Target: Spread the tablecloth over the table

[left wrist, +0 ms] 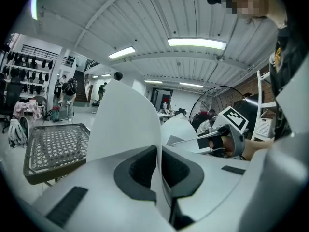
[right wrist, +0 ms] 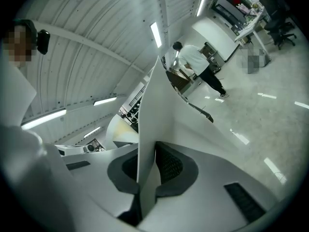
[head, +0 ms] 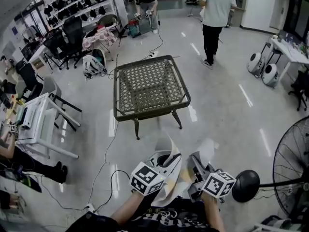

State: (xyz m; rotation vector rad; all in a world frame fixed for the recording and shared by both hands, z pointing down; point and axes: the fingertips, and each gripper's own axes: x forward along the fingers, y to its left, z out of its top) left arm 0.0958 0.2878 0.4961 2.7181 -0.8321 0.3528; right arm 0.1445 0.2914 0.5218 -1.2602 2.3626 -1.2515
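Observation:
The low table (head: 149, 86) has a dark frame and a woven lattice top and stands on the floor ahead of me. Both grippers are at the head view's bottom edge, side by side, short of the table. My left gripper (head: 166, 159) is shut on a fold of the white tablecloth (head: 173, 182). My right gripper (head: 195, 162) is shut on another fold of it. In the left gripper view the cloth (left wrist: 126, 124) rises from between the jaws (left wrist: 158, 170), with the table (left wrist: 55, 146) at left and the right gripper (left wrist: 227, 135) beyond. In the right gripper view the cloth (right wrist: 157, 110) stands pinched in the gripper (right wrist: 147, 175).
A large floor fan (head: 291, 173) stands close on the right. Cables (head: 108, 149) trail over the floor left of the table. A white folding table (head: 41, 122) and chairs are at left. A person in a white shirt (head: 215, 13) stands far behind the table.

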